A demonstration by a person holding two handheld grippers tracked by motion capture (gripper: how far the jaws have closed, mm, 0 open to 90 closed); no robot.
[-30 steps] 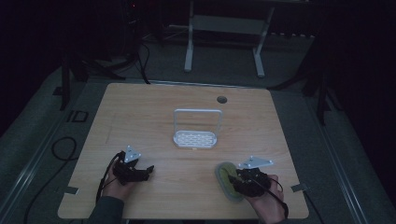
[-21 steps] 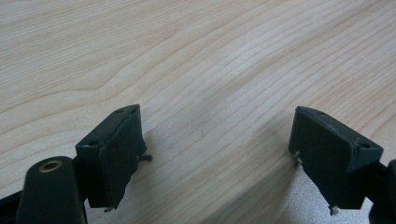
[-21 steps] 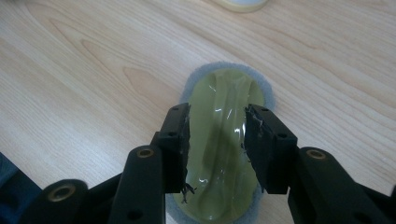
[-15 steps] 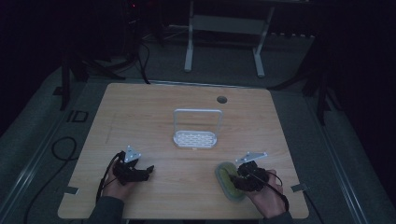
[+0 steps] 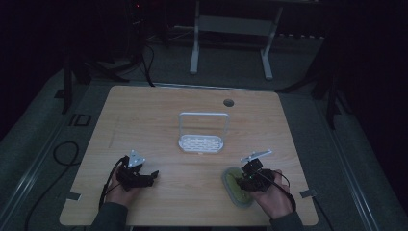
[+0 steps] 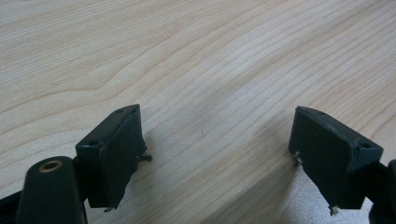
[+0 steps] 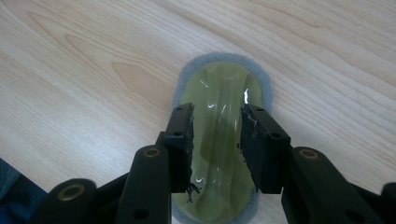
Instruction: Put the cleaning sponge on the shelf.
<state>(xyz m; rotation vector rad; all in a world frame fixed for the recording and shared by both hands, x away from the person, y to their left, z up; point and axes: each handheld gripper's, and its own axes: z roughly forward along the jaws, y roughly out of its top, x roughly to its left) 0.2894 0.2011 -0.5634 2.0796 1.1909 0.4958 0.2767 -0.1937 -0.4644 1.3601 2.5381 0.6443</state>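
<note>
An oval, glossy olive-green scrubber (image 7: 219,140) with a grey sponge rim lies near the table's (image 5: 159,110) front right edge, its raised handle clasped by the right gripper (image 7: 216,140); the left gripper (image 6: 215,154) rests wide apart.

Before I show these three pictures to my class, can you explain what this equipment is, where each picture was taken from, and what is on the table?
A person sits at a wooden table with a hand-held gripper in each hand; there is no robot arm. One picture looks down from above. The other two come from small cameras riding on the grippers, looking along their black jaws.

On the table stand a small white rack with a hoop handle, and an oval green scrubber with a grey pad underneath.

The left gripper is open over bare wood. The right gripper has its jaws on either side of the scrubber's raised ridge; whether they already squeeze it, I cannot tell.
</note>
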